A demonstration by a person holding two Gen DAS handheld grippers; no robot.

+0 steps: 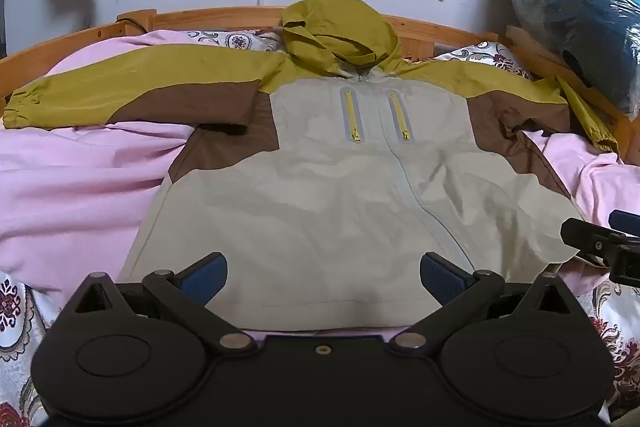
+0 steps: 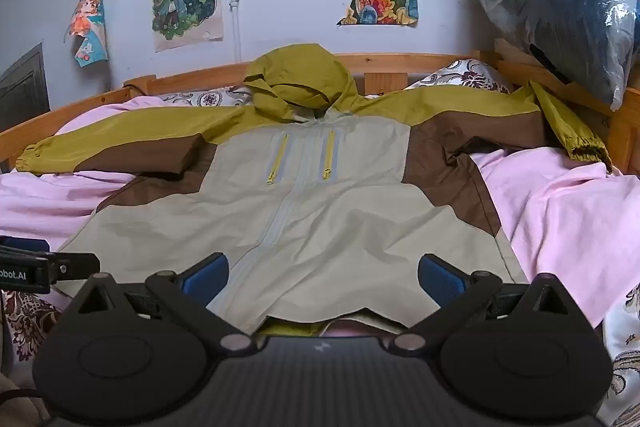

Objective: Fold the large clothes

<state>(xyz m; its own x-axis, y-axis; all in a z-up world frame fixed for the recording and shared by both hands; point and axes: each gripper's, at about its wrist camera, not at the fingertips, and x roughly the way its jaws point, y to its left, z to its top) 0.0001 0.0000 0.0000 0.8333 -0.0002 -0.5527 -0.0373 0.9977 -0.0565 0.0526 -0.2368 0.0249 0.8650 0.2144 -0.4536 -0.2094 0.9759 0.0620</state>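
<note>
A hooded jacket (image 1: 320, 195), beige with brown and olive panels, lies spread front-up on a pink sheet, sleeves out to both sides, hood toward the headboard. It also shows in the right wrist view (image 2: 312, 211). My left gripper (image 1: 323, 277) is open and empty, hovering over the left part of the jacket's bottom hem. My right gripper (image 2: 323, 277) is open and empty over the right part of the hem, whose edge is slightly lifted. Each gripper shows at the edge of the other's view.
The pink sheet (image 1: 72, 187) covers a bed with a wooden frame (image 1: 224, 17). A large plastic-wrapped bundle (image 1: 576, 11) rests on the frame at the back right. Patterned bedding (image 1: 16, 307) lies at the near corners. Posters hang on the wall.
</note>
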